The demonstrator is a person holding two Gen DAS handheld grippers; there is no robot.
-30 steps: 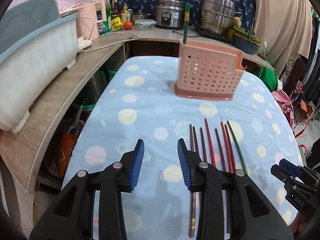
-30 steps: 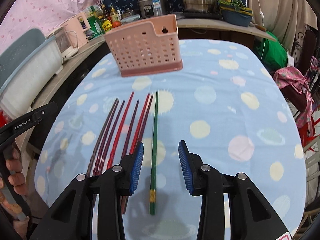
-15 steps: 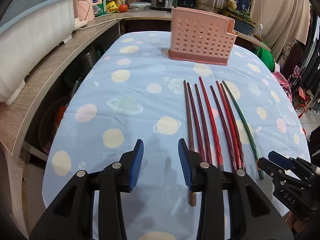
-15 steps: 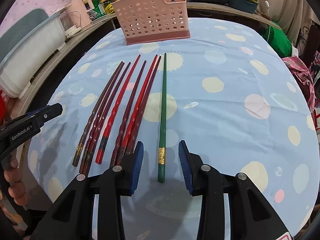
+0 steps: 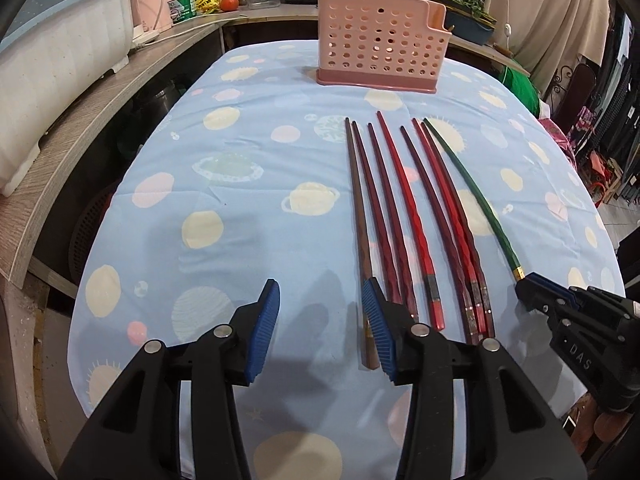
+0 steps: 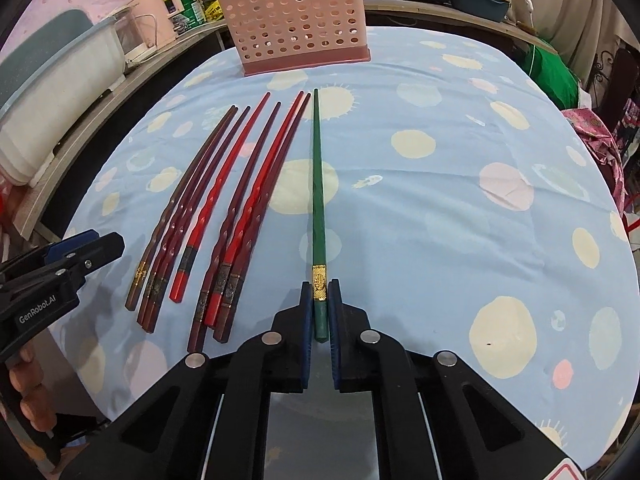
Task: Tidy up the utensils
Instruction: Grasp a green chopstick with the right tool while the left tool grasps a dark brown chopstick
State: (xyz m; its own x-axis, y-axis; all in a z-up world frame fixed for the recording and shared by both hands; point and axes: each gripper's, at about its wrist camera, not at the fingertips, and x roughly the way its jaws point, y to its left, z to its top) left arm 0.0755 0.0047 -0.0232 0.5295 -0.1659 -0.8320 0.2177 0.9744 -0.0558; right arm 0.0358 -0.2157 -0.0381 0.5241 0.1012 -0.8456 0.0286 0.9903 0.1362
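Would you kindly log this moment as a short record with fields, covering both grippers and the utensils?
right gripper: shut on the green chopstick at its thick end
left gripper: fingers opening, nothing between them, beside the brown chopstick
red chopsticks: lying side by side on the cloth
pink basket: upright at the far end of the table
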